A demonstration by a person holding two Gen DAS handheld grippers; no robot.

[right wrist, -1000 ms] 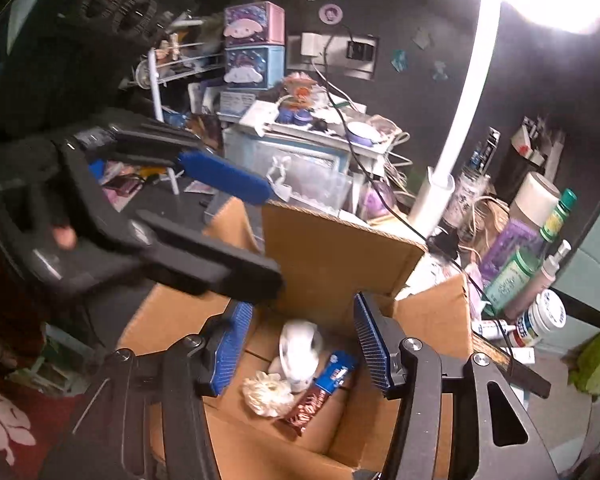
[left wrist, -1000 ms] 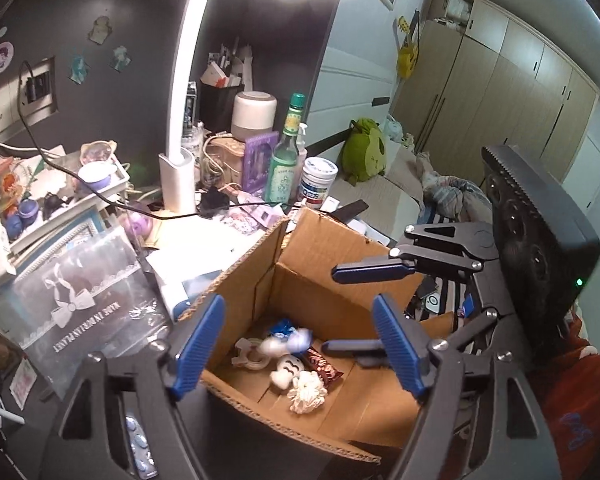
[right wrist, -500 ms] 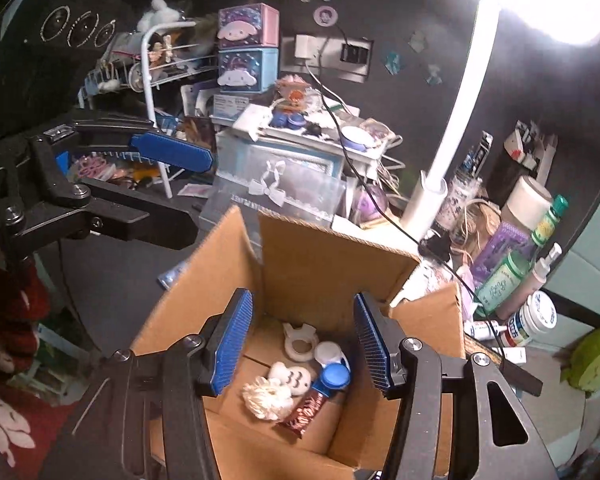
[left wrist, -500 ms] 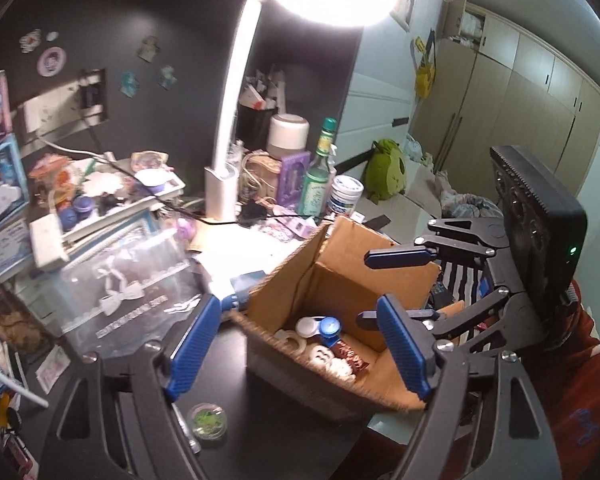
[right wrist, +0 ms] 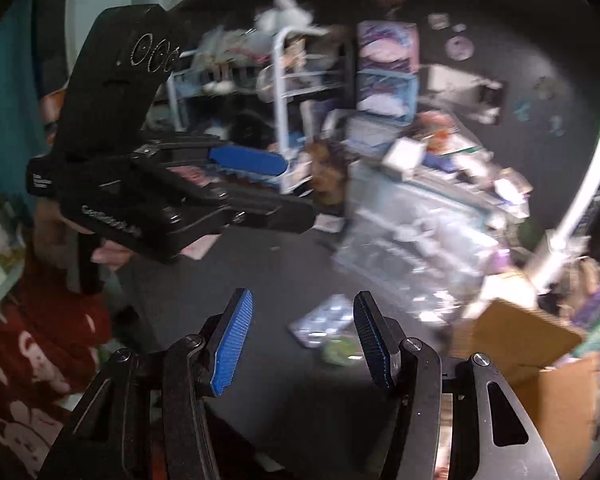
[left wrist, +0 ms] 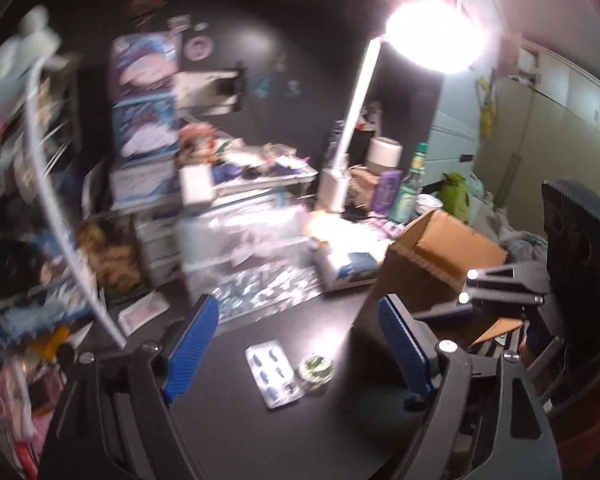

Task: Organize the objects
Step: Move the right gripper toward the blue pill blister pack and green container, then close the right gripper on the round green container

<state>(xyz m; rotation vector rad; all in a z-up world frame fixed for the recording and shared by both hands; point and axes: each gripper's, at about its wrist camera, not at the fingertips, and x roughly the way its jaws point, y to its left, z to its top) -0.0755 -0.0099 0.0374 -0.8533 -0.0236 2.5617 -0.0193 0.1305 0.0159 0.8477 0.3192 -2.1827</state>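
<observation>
Left wrist view, read from left to right. We see a blurred white wire rack (left wrist: pixel 56 216) at the far left, then stacked storage boxes (left wrist: pixel 144 128) against the dark wall. The left gripper (left wrist: pixel 298 344) hovers above the dark surface (left wrist: pixel 228 420); its jaws have just been opening, they now stand wide apart, and nothing lies between the blue pads. Seen between them, a blister pack of blue pills (left wrist: pixel 274 372) lies flat on the surface, and just to its right, almost touching, sits a small round container with green contents (left wrist: pixel 316 366). Further right stands the cardboard box (left wrist: pixel 432 260), flaps open, its inside hidden from this angle. Behind it rise a lit desk lamp (left wrist: pixel 354 132) and a green bottle (left wrist: pixel 410 188). The right gripper (left wrist: pixel 470 286) enters at the far right edge.

Right wrist view, same order. We see the left gripper (right wrist: pixel 252 188) at upper left, held by a hand (right wrist: pixel 108 254) beside a red sleeve (right wrist: pixel 40 344). The right gripper (right wrist: pixel 304 344) has its jaws moderately parted and empty. The blister pack (right wrist: pixel 324 320) and round container (right wrist: pixel 340 350) lie blurred beyond them; the cardboard box (right wrist: pixel 540 360) stands at the right.
</observation>
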